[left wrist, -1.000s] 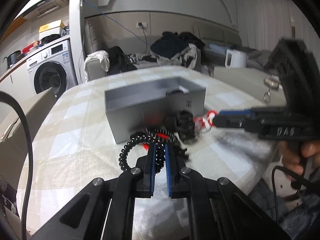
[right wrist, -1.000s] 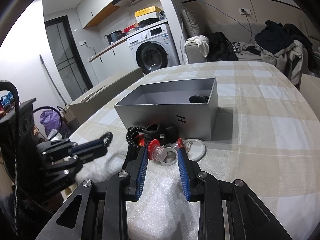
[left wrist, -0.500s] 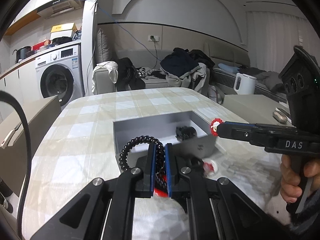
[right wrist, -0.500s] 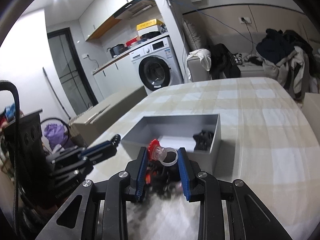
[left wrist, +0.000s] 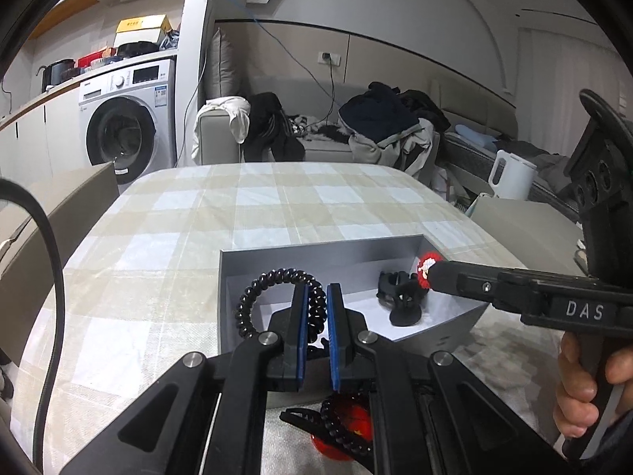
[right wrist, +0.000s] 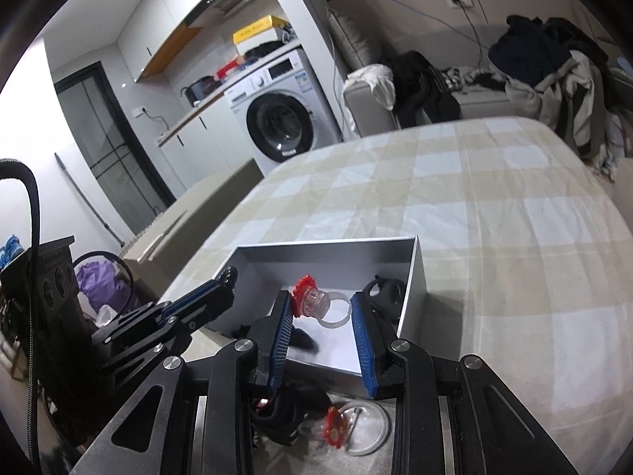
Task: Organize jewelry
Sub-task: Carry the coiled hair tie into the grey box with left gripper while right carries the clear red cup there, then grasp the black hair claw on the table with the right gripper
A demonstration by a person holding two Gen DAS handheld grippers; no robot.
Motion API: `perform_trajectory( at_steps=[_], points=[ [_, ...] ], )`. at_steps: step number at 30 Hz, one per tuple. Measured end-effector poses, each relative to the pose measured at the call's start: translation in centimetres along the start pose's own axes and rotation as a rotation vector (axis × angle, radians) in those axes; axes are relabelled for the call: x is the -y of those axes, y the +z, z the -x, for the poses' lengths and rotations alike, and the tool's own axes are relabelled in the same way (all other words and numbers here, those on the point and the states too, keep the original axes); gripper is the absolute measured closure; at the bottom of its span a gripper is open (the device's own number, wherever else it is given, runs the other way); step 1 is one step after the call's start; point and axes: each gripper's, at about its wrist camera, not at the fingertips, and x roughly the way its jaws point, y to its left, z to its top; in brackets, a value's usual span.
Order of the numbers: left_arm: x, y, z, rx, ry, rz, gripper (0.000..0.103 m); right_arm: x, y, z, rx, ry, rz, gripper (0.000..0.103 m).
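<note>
A checked cream and pale-blue cloth covers the tabletop (left wrist: 245, 213), which runs back to a rounded far edge in front of a grey sofa (left wrist: 316, 146) heaped with dark clothes. A white front-loading washing machine (left wrist: 126, 126) stands under a counter at the left, and a white kettle (left wrist: 510, 176) sits off the right edge. Most of the cloth behind the open grey rectangular box (left wrist: 328, 255) lies bare, as does the stretch to the right of the box in the right wrist view.

The left gripper (left wrist: 315, 308) hangs over the near left part of the box, its blue-padded jaws narrow and pinched on a black coiled hair tie (left wrist: 269, 281) that loops up to the left. The right gripper (right wrist: 322, 316) reaches over the box from the right, its jaws part-closed on a clear plastic ring with a red flower top (right wrist: 322, 303), held above the box floor. A black hair claw clip (left wrist: 401, 297) lies inside the box near its right wall.

Just before the near wall, under the grippers, more pieces crowd the cloth: a red round ornament (left wrist: 344, 435), another red-topped clear ring (right wrist: 336, 427) and a clear round lid (right wrist: 366, 427)
</note>
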Motion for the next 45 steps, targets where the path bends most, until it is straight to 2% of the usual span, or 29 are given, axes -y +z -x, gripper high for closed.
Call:
perform_trajectory(
  at_steps=[10,12,15,16,17,18,19,20,21,22,23,26,30,34,39,41,45],
  points=[
    [0.4,0.0,0.2,-0.038,-0.012,-0.002,0.098,-0.5,0.1,0.1,-0.004,-0.016,0.018,0.07],
    [0.3,0.1,0.4,-0.043,-0.035,0.011,0.092,-0.6,0.1,0.8,0.01,-0.007,0.024,0.065],
    [0.5,0.1,1.5,-0.032,-0.041,0.006,0.063,-0.7,-0.1,2.7,0.054,-0.015,0.037,0.061],
    [0.5,0.1,2.1,-0.026,-0.045,0.005,0.045,-0.8,-0.2,3.3,0.066,-0.015,0.037,0.054],
    [0.6,0.0,2.7,-0.015,-0.051,0.004,0.03,-0.7,-0.5,4.2,0.084,-0.012,0.033,0.038],
    [0.7,0.1,3.1,-0.005,-0.052,0.0,0.025,-0.6,-0.8,4.9,0.099,-0.011,0.029,0.029],
    [0.8,-0.1,3.9,0.01,-0.048,-0.006,0.017,-0.4,-1.1,5.6,0.114,-0.013,0.025,0.016],
    [0.9,-0.3,4.4,0.02,-0.044,-0.008,0.013,-0.3,-1.6,6.3,0.124,-0.018,0.019,0.008],
    [1.0,-0.5,5.0,0.031,-0.039,-0.009,0.01,-0.2,-2.1,6.8,0.128,-0.019,0.015,0.006],
    [1.1,-0.8,5.6,0.038,-0.042,-0.008,0.001,-0.1,-2.4,7.0,0.127,-0.019,0.014,0.002],
    [1.1,-1.0,5.8,0.043,-0.045,-0.007,0.001,-0.1,-2.9,7.2,0.12,-0.023,0.011,0.0],
    [1.1,-1.8,6.6,0.052,-0.05,0.008,0.001,-0.1,-4.2,7.3,0.097,-0.04,0.029,0.0],
    [1.1,-2.9,6.5,0.044,-0.017,0.01,0.001,-0.4,-5.7,6.8,0.093,-0.071,0.075,0.0],
    [0.9,-3.5,6.1,0.025,-0.016,0.015,0.001,-0.6,-6.4,5.7,0.051,-0.024,0.091,0.001],
    [0.4,-4.2,5.1,-0.013,-0.015,0.036,0.001,-1.2,-7.0,4.4,0.001,0.009,0.113,0.015],
    [0.4,-4.4,4.9,-0.018,-0.015,0.035,0.001,-1.6,-7.1,3.9,-0.018,0.03,0.124,0.029],
    [0.6,-4.7,4.9,-0.022,-0.014,0.019,0.001,-2.2,-7.2,2.9,-0.043,0.057,0.132,0.04]
  ],
)
